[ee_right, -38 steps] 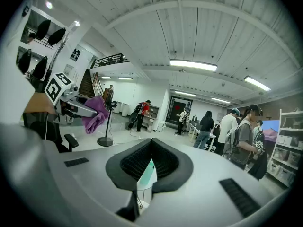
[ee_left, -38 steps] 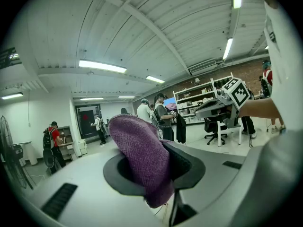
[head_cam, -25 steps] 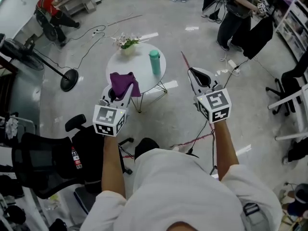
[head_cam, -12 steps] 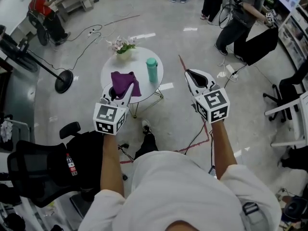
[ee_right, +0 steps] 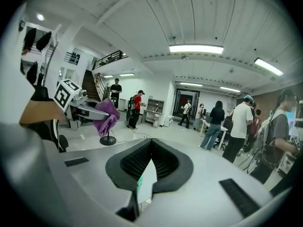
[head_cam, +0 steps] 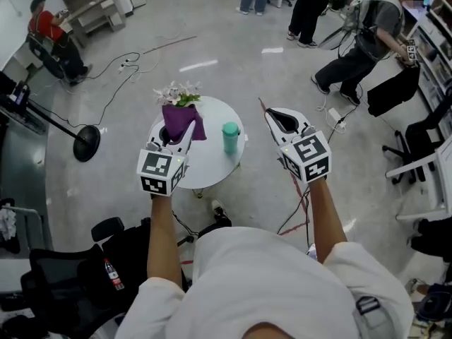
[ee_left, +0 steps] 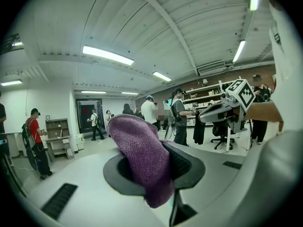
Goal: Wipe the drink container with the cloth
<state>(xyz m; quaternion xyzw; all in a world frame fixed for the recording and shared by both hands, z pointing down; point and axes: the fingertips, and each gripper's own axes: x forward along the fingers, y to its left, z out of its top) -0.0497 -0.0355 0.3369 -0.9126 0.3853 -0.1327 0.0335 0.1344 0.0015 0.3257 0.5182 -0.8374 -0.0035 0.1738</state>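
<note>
A teal drink container stands upright on a small round white table in the head view. My left gripper hovers over the table's left part, shut on a purple cloth that hangs from its jaws. In the left gripper view the cloth fills the gap between the pads. My right gripper is held to the right of the table, above the floor, shut with nothing in it. Its pads meet in the right gripper view. Neither gripper touches the container.
A pot of white flowers sits at the table's far edge. A fan stand is to the left, and black office chairs are near left. Cables run over the floor. People stand at the back right.
The table and the teal container have come nearer and now lie just under my grippers. The cloth now hangs over the table's far left. Both grippers keep their pose.
</note>
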